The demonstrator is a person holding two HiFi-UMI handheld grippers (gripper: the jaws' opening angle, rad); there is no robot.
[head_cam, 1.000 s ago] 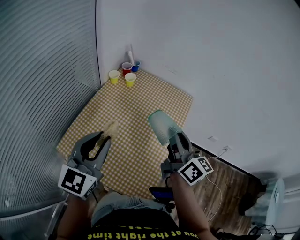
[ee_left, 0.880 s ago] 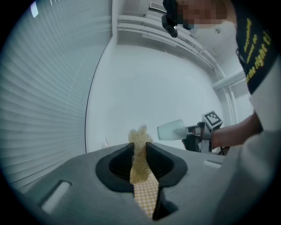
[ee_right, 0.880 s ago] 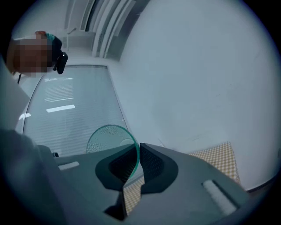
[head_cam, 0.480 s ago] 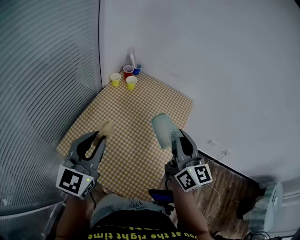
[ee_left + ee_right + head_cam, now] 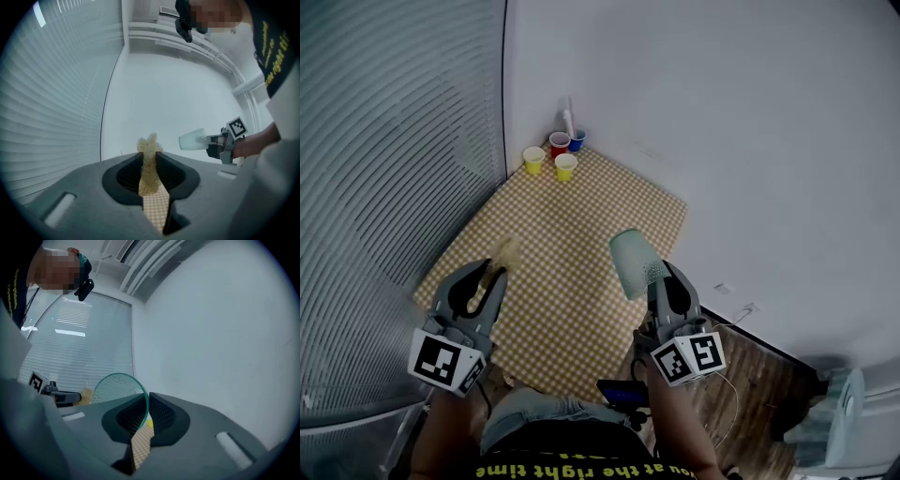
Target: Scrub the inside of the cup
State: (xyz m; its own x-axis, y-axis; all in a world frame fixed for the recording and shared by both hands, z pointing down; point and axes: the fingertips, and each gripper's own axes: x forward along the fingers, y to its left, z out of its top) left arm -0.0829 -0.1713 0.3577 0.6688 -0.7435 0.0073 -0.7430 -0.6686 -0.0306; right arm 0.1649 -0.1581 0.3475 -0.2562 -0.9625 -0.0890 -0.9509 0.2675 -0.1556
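Nearest, the left gripper (image 5: 149, 157) has its fingers (image 5: 126, 171) pinching a yellow scrubber (image 5: 149, 146), and the right gripper (image 5: 146, 404) has its fingers (image 5: 161, 414) pressed on the wall of a clear green cup (image 5: 630, 258). The cup is held on its side above the right edge of the checked cloth (image 5: 567, 220), apart from the scrubber. At the cloth's far corner stand four small cups (image 5: 566, 166): two yellow, one red, one blue.
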